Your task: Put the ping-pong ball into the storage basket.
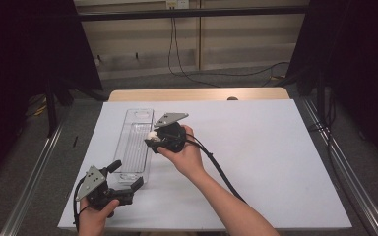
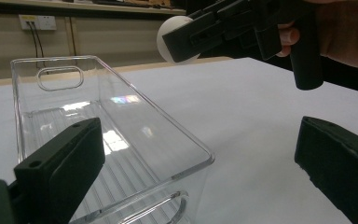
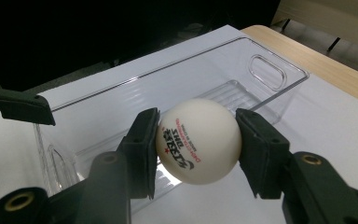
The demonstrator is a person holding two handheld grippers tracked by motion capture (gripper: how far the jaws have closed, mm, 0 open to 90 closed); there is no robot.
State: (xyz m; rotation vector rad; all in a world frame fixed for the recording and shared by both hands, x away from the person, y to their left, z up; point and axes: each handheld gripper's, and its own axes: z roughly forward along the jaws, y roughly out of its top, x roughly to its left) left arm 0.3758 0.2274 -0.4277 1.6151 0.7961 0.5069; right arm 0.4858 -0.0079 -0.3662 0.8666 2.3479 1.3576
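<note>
Your right gripper (image 3: 198, 142) pinches the white ball (image 3: 198, 141) squarely between its two pads, held in the air just over the right wall of the clear tray (image 1: 134, 142). Your left gripper (image 1: 124, 176) stands spread at the tray's near end, with the near-right corner between its jaws, untouched.

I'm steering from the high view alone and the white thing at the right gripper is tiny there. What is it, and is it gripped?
Observer: A white ping-pong ball with red and black print, pinched between the right gripper pads.
Operator: Is the clear bin holding anything?
Observer: No, its ribbed floor is bare.
Operator: And the left gripper?
Observer: Its jaws are open, either side of the bin's near corner, not touching it.
</note>
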